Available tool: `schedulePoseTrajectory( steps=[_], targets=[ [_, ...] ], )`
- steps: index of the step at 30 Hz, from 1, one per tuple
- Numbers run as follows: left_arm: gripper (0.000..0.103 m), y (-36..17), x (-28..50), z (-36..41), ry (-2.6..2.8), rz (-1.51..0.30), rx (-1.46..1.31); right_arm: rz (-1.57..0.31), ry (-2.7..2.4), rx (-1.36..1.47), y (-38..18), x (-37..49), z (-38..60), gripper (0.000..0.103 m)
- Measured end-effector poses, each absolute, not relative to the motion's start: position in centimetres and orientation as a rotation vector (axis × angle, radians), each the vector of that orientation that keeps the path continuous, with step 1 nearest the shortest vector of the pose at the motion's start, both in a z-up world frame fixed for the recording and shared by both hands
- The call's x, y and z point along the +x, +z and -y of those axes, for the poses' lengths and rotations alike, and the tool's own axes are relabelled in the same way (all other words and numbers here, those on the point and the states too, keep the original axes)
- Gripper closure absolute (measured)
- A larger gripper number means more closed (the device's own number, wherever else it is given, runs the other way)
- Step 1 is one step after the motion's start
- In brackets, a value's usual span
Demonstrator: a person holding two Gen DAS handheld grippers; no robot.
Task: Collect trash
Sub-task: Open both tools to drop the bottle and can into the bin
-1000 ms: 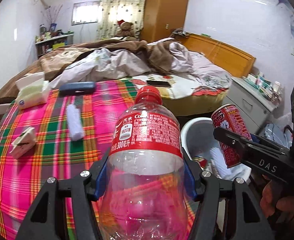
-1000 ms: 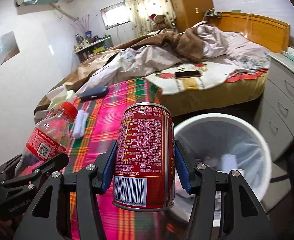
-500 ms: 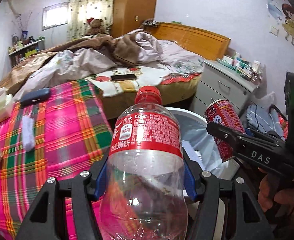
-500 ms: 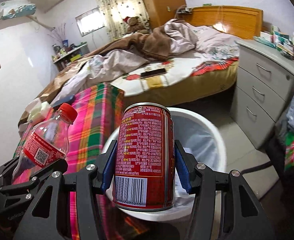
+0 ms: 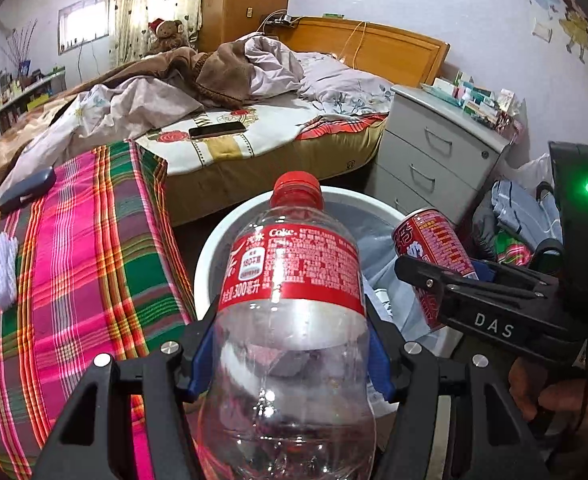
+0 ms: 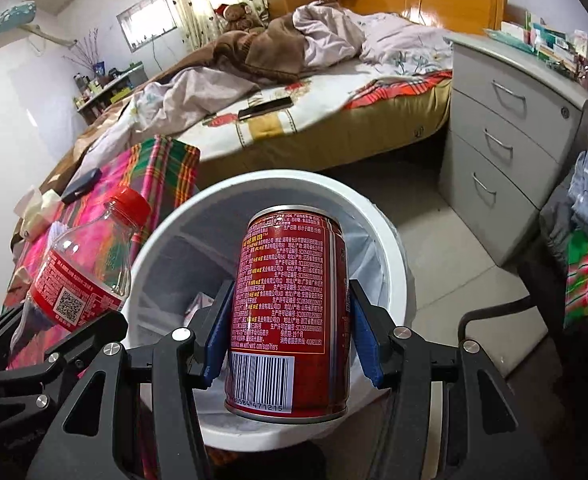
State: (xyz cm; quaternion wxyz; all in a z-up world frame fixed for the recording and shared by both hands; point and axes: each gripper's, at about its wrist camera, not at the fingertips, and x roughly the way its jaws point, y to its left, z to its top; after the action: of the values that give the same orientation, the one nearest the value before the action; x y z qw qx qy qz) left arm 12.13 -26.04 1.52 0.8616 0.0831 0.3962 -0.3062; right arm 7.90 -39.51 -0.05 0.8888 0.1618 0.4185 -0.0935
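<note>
— What sort of place is this?

— A bedroom in a home. An unmade bed (image 5: 254, 112) fills the middle, with rumpled blankets (image 6: 278, 48) and a wooden headboard (image 5: 381, 52).

— Anything else that says so?

— A teddy bear (image 5: 168, 36) sits at the far side by flowered curtains (image 5: 154, 4), and a tall wooden wardrobe (image 5: 246, 0) stands next to them. A grey chest of drawers (image 6: 505, 128) stands beside the bed, its top crowded with small boxes. A phone (image 5: 217, 130) lies on the sheet, and cartoon stickers (image 5: 569, 28) decorate the wall.
</note>
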Motion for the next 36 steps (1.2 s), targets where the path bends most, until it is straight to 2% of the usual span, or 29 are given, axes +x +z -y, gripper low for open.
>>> schedulePoseTrajectory(
  steps=[14,17,36],
  targets=[
    [0.038,0.5,13.2,26.3,-0.653,-0.881,0.15,-0.927,-0.206,0.296,-1.4,8.7,40.4,0.047],
    [0.033,0.6,13.1,26.1,-0.657,-0.876,0.138,-0.914,-0.198,0.301,-1.2,8.5,40.4,0.042],
    [0.033,2.7,12.3,22.3,-0.604,-0.816,0.088,-0.832,-0.195,0.318,1.1,7.8,38.7,0.042]
  ],
)
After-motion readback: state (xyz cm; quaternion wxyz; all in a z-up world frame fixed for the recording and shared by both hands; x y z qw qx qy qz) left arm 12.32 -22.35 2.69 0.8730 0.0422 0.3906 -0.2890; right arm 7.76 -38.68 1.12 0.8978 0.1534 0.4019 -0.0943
